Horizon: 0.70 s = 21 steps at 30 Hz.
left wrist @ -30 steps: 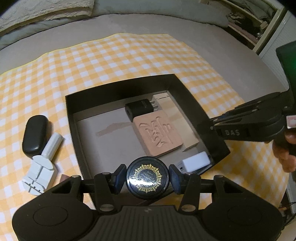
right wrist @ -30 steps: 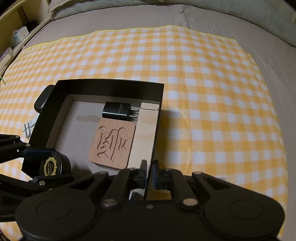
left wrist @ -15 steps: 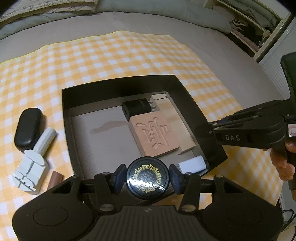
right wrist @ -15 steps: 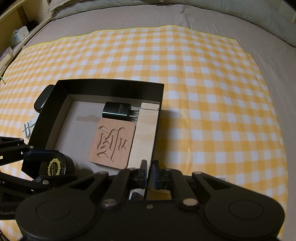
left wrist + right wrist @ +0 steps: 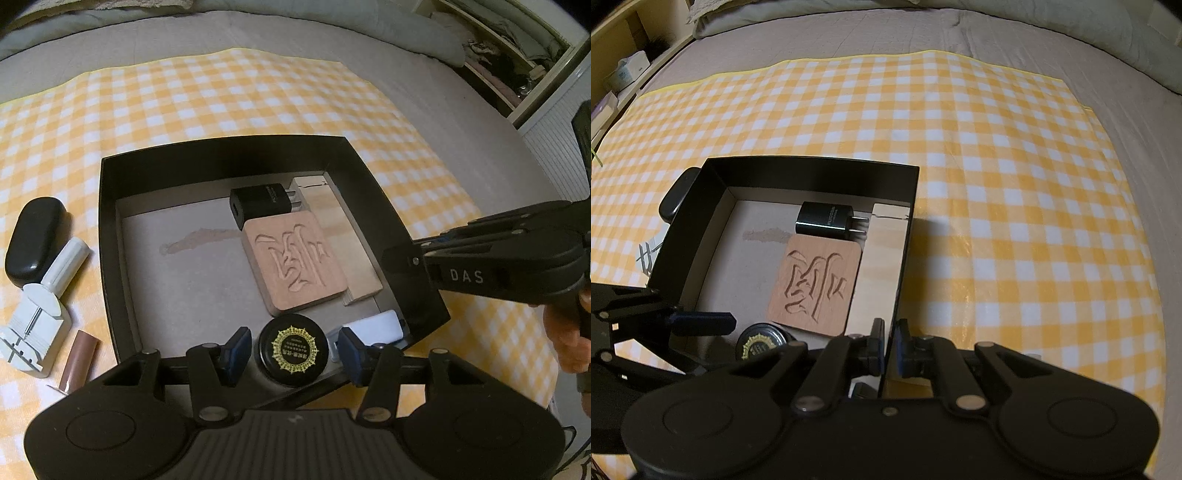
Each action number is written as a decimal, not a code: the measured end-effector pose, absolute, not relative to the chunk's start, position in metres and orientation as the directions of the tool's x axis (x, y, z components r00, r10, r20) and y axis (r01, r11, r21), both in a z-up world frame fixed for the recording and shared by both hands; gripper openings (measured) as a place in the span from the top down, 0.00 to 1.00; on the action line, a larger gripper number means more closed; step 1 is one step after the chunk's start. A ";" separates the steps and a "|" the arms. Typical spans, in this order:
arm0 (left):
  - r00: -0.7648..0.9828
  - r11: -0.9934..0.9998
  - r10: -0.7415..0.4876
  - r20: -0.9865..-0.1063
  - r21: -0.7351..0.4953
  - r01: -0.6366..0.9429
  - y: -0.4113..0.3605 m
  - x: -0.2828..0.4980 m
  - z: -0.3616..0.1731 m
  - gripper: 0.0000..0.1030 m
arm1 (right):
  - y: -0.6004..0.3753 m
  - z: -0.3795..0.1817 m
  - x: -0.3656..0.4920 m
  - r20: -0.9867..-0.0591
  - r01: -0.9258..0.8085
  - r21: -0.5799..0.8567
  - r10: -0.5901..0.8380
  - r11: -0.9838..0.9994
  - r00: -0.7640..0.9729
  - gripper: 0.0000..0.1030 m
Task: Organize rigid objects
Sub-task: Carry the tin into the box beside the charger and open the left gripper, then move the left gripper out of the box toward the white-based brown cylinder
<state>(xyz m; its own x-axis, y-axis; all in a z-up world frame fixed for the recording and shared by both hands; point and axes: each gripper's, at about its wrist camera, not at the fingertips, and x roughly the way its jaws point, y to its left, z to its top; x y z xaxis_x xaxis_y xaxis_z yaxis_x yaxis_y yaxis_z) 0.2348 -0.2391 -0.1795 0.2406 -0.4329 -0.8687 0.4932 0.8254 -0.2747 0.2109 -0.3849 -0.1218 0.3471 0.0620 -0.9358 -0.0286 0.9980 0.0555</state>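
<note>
Left wrist view: my left gripper (image 5: 292,353) stands spread around the round black jar (image 5: 293,349) in the black box (image 5: 221,147).

The jar, with its gold-patterned lid, sits low in the frame at the box's near edge, clear gaps between it and both blue pads. Above it lie the carved wooden tile (image 5: 294,259), a black charger (image 5: 264,203) and a pale wooden block (image 5: 360,269); a white item (image 5: 373,326) sits just right of the jar. In the right wrist view, my right gripper (image 5: 889,347) is pinching the box's right wall.
</note>
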 end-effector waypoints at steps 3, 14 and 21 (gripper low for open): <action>0.243 0.826 -0.432 -0.869 -0.273 0.492 -0.239 0.235 -0.180 0.48 | -0.385 -0.122 0.211 -0.936 -0.030 0.053 0.060 0.998 0.347 0.94; 0.270 0.823 -0.435 -0.859 -0.258 0.506 -0.234 0.226 -0.165 0.23 | -0.385 -0.122 0.212 -0.936 -0.028 0.055 0.061 0.998 0.346 0.94; 0.343 0.814 -0.434 -0.833 -0.200 0.545 -0.229 0.212 -0.138 0.04 | -0.385 -0.123 0.212 -0.937 -0.029 0.053 0.060 0.998 0.345 0.94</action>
<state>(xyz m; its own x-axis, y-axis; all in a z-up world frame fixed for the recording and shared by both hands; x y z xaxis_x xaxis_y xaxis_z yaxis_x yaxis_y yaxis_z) 0.2117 -0.2289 -0.1381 0.3427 -0.4342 -0.8331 0.5453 0.8141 -0.2000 0.2124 -0.3848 -0.1225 0.3454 0.0603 -0.9365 -0.0291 0.9981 0.0535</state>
